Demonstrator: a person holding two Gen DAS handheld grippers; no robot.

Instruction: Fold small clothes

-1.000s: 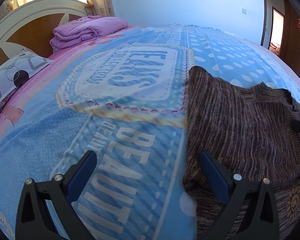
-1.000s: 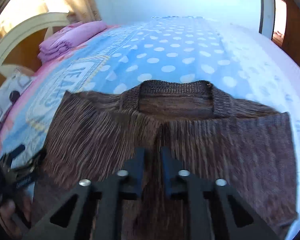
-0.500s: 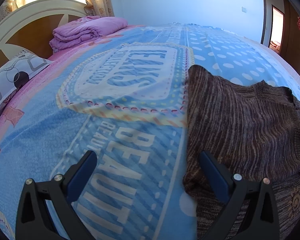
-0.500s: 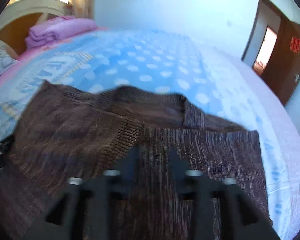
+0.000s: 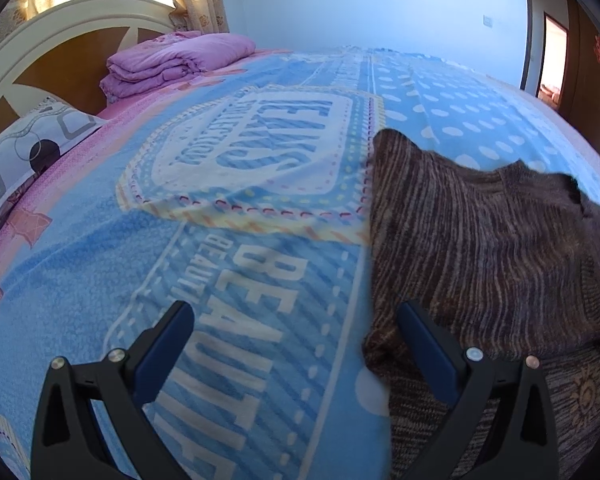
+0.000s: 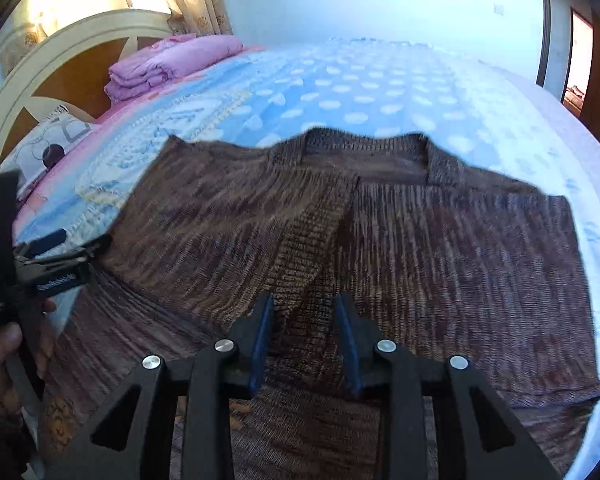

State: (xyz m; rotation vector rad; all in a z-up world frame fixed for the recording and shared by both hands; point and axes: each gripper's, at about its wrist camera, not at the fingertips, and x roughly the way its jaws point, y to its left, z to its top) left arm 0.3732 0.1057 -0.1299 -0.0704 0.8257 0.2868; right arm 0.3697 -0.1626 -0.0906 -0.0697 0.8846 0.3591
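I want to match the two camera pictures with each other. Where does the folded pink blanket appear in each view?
Left wrist view: the folded pink blanket is at the upper left, on the bed in front of the headboard.
Right wrist view: the same blanket is again at the upper left, beside the headboard.
Shared landmark: the patterned pillow lies below and to the left of the blanket in both views.
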